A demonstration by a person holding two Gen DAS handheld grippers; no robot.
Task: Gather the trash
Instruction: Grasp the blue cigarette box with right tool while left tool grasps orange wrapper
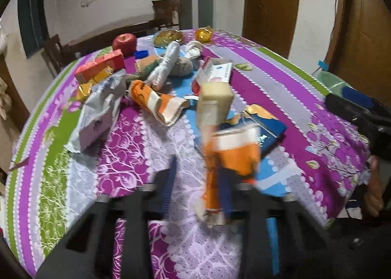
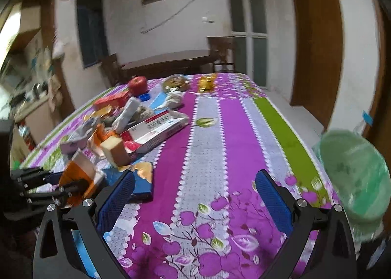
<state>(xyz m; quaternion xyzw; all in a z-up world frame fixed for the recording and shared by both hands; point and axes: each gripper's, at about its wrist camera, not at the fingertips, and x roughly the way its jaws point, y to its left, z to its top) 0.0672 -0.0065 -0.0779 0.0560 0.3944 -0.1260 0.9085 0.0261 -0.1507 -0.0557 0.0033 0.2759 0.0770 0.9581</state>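
Note:
My left gripper is shut on an orange-and-white carton, blurred by motion, held above the flowered tablecloth. The same carton shows at the left of the right wrist view, in the left gripper. My right gripper is open and empty over the cloth. Trash lies in a heap: a crushed orange pack, a grey paper bag, a red-and-white box, a blue box. A green-lined bin stands past the table's right edge.
A red apple, a blue cap, a red box, gold wrappers and a stone lie at the far end. Dark wooden chairs and a second table stand behind. A brown door is at the right.

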